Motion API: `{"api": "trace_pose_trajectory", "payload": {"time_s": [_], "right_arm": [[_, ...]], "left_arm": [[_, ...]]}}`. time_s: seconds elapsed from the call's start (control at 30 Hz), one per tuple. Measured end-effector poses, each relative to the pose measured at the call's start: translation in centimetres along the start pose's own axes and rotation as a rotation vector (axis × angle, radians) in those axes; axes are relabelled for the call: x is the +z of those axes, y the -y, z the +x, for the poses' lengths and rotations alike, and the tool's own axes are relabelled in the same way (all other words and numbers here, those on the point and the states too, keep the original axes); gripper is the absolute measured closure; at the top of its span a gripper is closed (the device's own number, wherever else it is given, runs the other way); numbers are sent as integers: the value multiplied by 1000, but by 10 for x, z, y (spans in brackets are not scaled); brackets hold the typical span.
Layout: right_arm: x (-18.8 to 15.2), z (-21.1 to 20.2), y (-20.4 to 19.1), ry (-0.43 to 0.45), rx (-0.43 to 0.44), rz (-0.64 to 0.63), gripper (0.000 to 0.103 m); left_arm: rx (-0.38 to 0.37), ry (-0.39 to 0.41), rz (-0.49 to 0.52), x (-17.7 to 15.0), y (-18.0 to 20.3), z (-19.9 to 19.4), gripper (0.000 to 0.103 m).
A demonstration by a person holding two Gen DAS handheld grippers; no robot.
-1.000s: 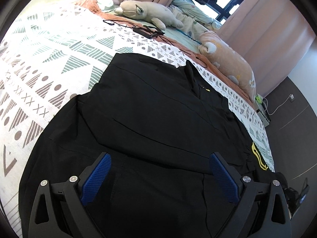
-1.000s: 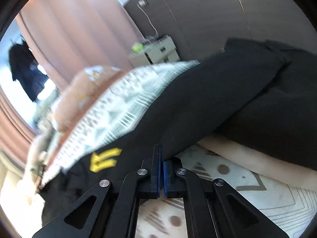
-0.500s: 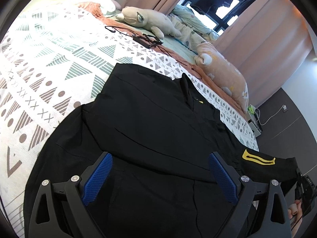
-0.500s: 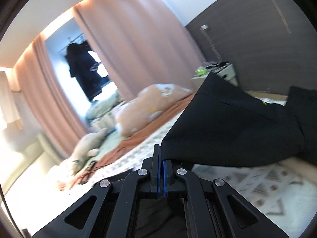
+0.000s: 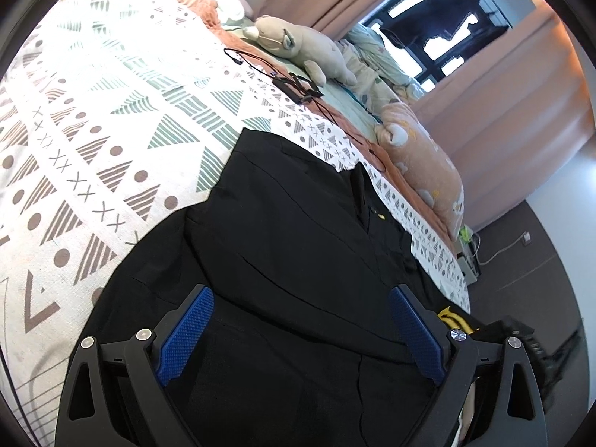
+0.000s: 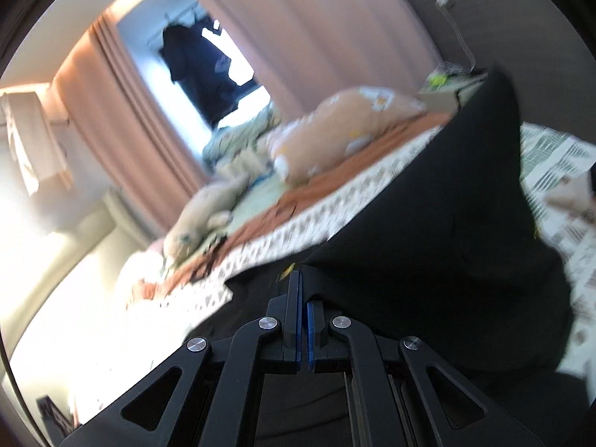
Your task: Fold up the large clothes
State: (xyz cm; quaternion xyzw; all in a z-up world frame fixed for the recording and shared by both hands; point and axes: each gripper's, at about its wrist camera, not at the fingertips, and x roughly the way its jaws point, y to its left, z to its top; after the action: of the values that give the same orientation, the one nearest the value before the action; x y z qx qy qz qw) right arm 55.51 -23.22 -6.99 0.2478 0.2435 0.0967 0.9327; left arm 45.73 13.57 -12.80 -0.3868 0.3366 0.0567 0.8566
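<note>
Bedroom: bed with patterned white cover [image 5: 111, 130] fills the left and centre of the left wrist view, pink curtains [image 5: 521, 119] and a window [image 5: 439, 37] upper right, dark wall and floor at right. Black garment [image 5: 298, 260] lies spread flat on the cover, lower centre of that view; its bottom edge is cut off by the frame and by the gripper body. A yellow print [image 5: 452, 316] on it peeks out at lower right, partly hidden behind the gripper finger. Right wrist view is motion-blurred: bedding pattern and plush shapes smear, detail unreadable. There a raised flap of the same garment [image 6: 447, 223] stands up across centre right, blocking the bed behind it and part of the nightstand [image 6: 447, 89] at upper right.

Around it: orange plush pillow [image 5: 428, 164] along the far bed edge, grey plush toy [image 5: 298, 44] upper centre, black cables [image 5: 294, 85] on the cover just beside it, dark clothing hanging in the window [image 5: 447, 3].

Left gripper [image 5: 301, 331]: jaws spread wide, nothing between the blue pads [image 5: 186, 331], hovering over the garment. Right gripper [image 6: 302, 298]: jaws pressed together, pinching an edge of the black fabric at the tips; how much cloth is caught is hard to tell.
</note>
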Motion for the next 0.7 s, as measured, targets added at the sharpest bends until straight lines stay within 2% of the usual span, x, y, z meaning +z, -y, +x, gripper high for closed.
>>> {"api": "trace_pose_trajectory", "payload": {"time_s": [0.07,0.13,0.2,0.37,0.4,0.53,0.63,0.7], "right_arm": [[-13,20,-11,-52,11,-32,100],[-33,46,-25,-148,-4,-95,100],[-53,75,-37,-281,-23,-159,100],[-99,114,-42,-526,-93,-251,98],[-104,114,-37,-560,-100,-248,92],[-113,106,-33,-626,-37,-226,47],[-104,81,-35,-586,-31,-257,46],[-88,62,-29,-540,-19,-235,46]], "left_arm": [[1,1,-9,1,-2,-1,7],[2,-1,-10,3,-2,-1,7],[10,-3,-7,3,-2,1,7],[20,-13,0,1,1,3,7],[24,-13,4,1,1,3,7],[34,-12,4,0,1,4,7],[39,-11,2,0,-1,4,7],[42,-11,-1,0,-2,4,7]]}}
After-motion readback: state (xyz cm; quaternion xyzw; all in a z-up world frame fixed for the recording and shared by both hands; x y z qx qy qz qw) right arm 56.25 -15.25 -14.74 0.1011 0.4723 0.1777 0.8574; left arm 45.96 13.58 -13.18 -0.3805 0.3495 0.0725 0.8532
